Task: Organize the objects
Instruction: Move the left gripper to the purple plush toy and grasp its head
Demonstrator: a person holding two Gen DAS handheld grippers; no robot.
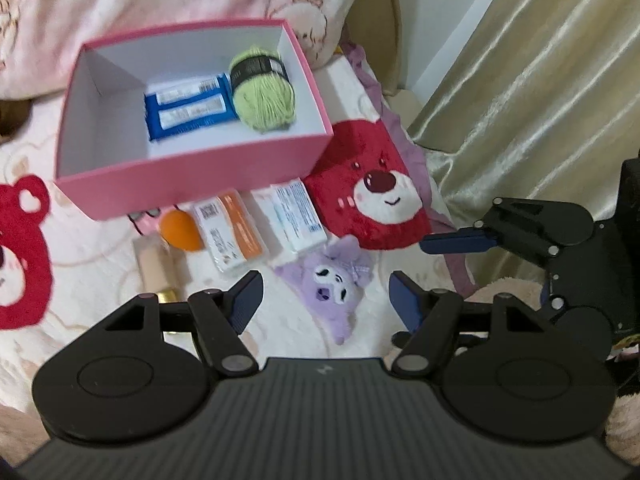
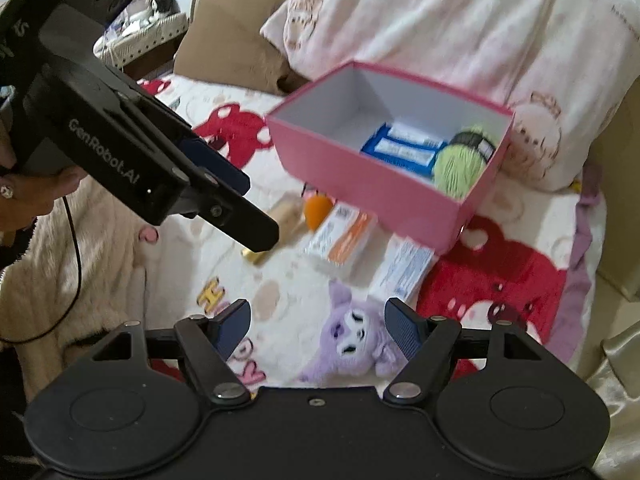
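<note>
An open pink box (image 1: pixel 192 184) stands on the bed, holding a blue pack (image 1: pixel 188 108) and a green yarn ball (image 1: pixel 262 96). In front of it lie an orange sponge (image 1: pixel 182 230), a beige tube (image 1: pixel 160 268), a white-orange carton (image 1: pixel 230 236) and a white-blue carton (image 1: pixel 294 216). Nearest is a purple plush toy (image 1: pixel 336 284). My left gripper (image 1: pixel 326 296) is open just short of it. In the right wrist view my right gripper (image 2: pixel 318 320) is open, and the purple plush (image 2: pixel 352 340) lies between its fingers, not gripped. The pink box (image 2: pixel 380 196) sits beyond.
The bedcover is a white fleece blanket with a red bear print (image 1: pixel 376 196). A pale pink pillow (image 2: pixel 440 20) and a brown cushion (image 2: pixel 228 40) lie behind the box. A gold curtain (image 1: pixel 540 80) hangs at the right. A person's hand (image 2: pixel 40 196) holds the left gripper.
</note>
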